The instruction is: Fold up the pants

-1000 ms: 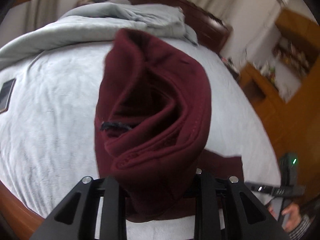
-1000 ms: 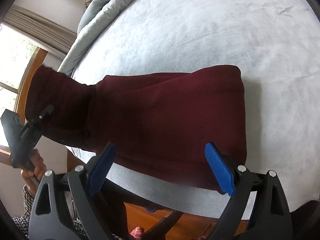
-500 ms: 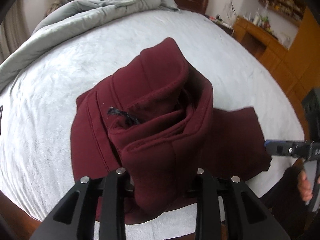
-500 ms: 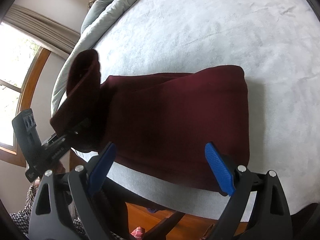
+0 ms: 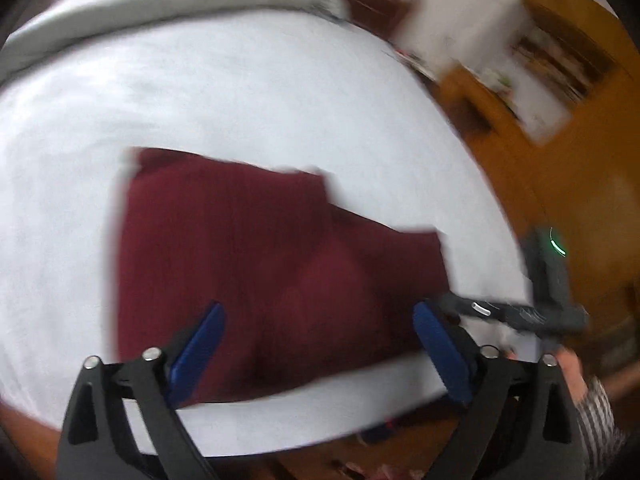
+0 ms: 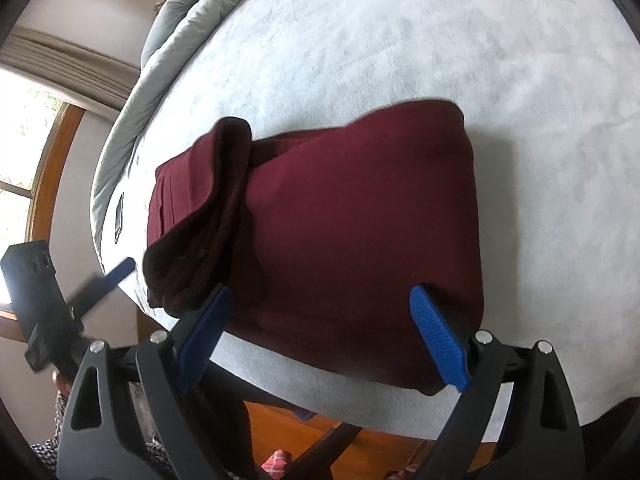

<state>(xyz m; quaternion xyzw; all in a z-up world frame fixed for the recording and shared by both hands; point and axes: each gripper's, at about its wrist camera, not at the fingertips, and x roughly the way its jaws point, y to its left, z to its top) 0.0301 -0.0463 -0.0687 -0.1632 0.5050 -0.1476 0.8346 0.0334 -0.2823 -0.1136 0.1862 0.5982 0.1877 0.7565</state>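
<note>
The maroon pants (image 5: 260, 264) lie folded on the white bed sheet (image 5: 240, 100) near its front edge. In the right wrist view the pants (image 6: 340, 232) show a loose flap (image 6: 216, 200) bunched on their left end. My left gripper (image 5: 316, 340) is open and empty, just above the near edge of the pants. My right gripper (image 6: 320, 332) is open and empty, at the pants' near edge. The left gripper also shows in the right wrist view (image 6: 100, 280), off the left end of the pants. The right gripper shows in the left wrist view (image 5: 516, 312).
A grey duvet (image 6: 180, 40) is heaped along the far side of the bed. A dark phone (image 6: 119, 218) lies on the sheet left of the pants. Wooden furniture (image 5: 560, 140) stands right of the bed. The wooden floor (image 6: 320, 440) is below the bed edge.
My left gripper has let go of the pants end, which dropped onto the folded stack, and its jaws have opened. The left view is blurred from moving. The right gripper stayed open.
</note>
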